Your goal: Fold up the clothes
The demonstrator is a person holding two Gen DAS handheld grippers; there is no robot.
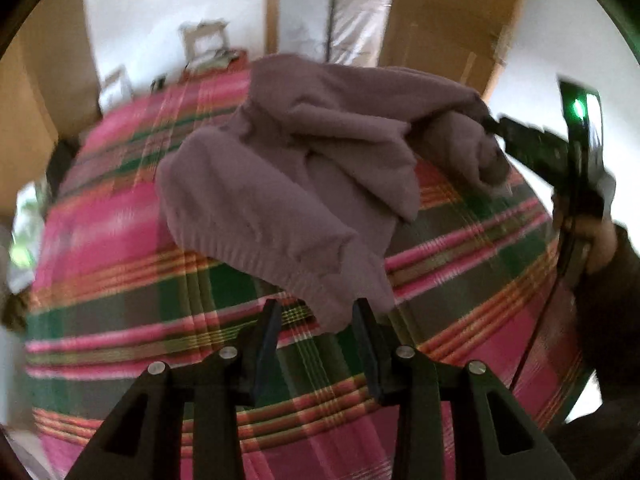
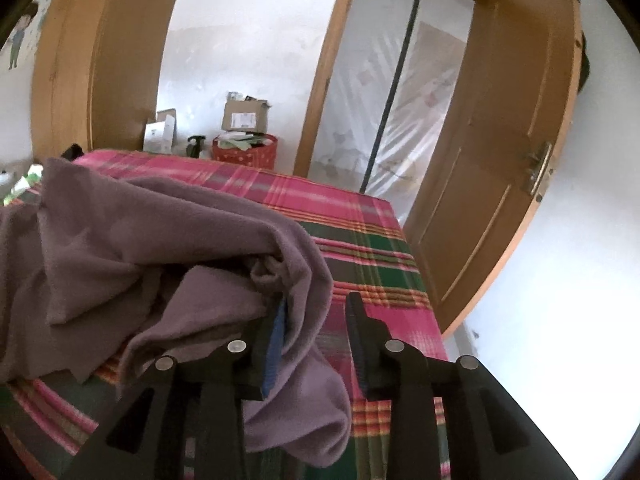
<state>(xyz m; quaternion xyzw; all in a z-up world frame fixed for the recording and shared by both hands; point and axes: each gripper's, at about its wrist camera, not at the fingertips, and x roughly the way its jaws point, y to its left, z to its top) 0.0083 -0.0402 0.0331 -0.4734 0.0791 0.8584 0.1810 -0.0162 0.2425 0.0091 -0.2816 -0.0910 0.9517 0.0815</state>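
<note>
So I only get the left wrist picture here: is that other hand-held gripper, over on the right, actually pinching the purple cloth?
Observer: No. In the right wrist view the right hand-held gripper has its jaws apart. The purple cloth only drapes against one finger.
Operator: What's the blurry stuff at the far end of the bed?
Observer: A red box, with a cardboard box behind it.
Operator: And past the bed on that side?
Observer: An open wooden door with a metal handle.
</note>
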